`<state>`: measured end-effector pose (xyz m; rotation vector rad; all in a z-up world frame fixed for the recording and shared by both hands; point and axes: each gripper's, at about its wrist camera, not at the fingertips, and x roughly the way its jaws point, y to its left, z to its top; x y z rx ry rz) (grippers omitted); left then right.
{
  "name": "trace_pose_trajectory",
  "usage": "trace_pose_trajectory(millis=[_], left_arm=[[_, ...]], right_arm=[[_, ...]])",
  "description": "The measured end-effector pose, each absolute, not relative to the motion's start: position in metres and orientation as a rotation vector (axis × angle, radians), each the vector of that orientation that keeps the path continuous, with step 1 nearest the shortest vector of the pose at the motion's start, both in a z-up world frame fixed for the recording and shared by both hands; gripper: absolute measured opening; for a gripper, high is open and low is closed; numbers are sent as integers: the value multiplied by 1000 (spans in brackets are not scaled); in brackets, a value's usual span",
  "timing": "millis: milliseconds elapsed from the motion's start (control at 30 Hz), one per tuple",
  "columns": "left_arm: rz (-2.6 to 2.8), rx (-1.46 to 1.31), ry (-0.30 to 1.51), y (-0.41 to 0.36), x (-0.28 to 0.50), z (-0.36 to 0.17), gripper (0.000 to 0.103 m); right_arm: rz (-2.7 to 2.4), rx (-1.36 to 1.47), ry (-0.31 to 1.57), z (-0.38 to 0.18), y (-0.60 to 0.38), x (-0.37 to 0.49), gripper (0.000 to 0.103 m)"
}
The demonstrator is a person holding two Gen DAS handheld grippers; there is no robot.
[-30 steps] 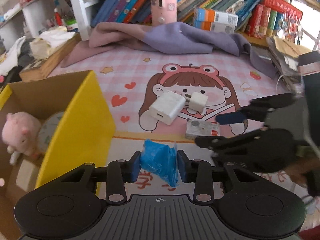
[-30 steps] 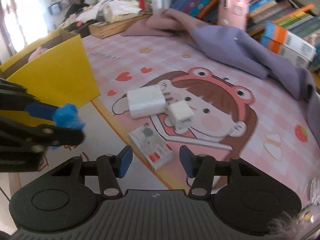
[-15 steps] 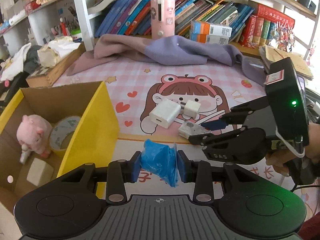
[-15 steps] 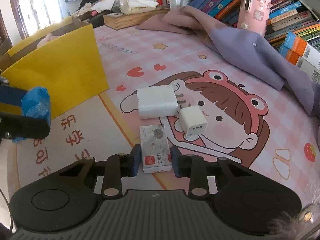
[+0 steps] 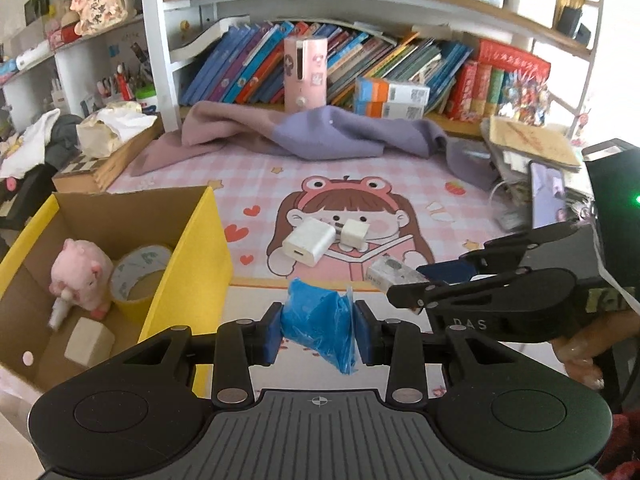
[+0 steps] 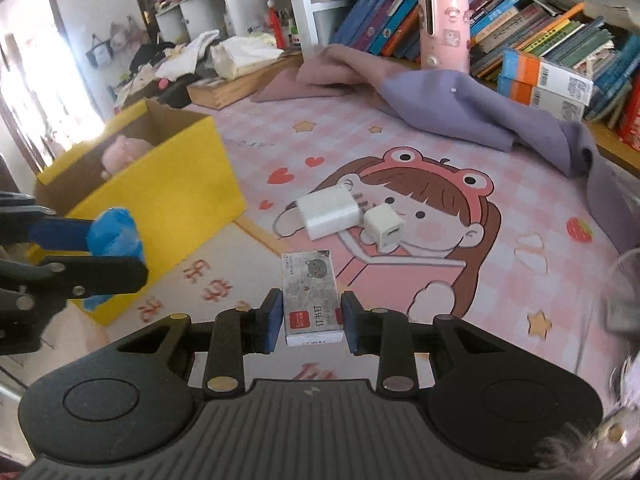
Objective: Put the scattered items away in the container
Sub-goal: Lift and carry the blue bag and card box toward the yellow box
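My left gripper [image 5: 318, 326] is shut on a crumpled blue plastic bag [image 5: 320, 320] and holds it above the mat, right of the yellow cardboard box [image 5: 200, 256]. It also shows in the right wrist view [image 6: 114, 236]. My right gripper [image 6: 308, 320] is shut on a small grey staple box [image 6: 312, 296], lifted off the mat; it shows in the left wrist view [image 5: 390, 272] too. Two white chargers, a large one [image 6: 328, 212] and a small one [image 6: 384, 226], lie on the pink cartoon mat. The box holds a pink plush pig [image 5: 82, 274], a tape roll [image 5: 138, 274] and a beige block [image 5: 86, 344].
A purple cloth [image 5: 320, 136] lies bunched at the mat's far edge below a bookshelf. A pink cylinder [image 5: 305, 74] stands behind it. A phone [image 5: 548, 194] and papers sit at the far right. A wooden tray [image 5: 108, 160] lies at the far left.
My right gripper closed on the staple box and raised it. My left gripper rose with the blue bag, bringing more of the box's inside into view.
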<state>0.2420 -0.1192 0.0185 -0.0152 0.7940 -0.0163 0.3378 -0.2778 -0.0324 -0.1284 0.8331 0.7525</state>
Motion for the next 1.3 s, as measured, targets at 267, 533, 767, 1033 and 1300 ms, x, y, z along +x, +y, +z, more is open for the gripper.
trace_pose_trajectory(millis=[267, 533, 767, 1033, 1300], left_arm=[[-93, -4, 748, -105, 201, 30, 34], [-165, -3, 720, -82, 158, 32, 34], [-203, -5, 702, -56, 112, 31, 34], [-204, 12, 707, -24, 61, 22, 34], [-172, -13, 698, 12, 27, 22, 34]], right_arm=[[677, -125, 793, -4, -277, 284, 29], [603, -104, 783, 11, -264, 224, 29], [558, -118, 776, 15, -239, 169, 29], [522, -114, 782, 12, -209, 106, 29], [570, -146, 790, 13, -169, 62, 29]])
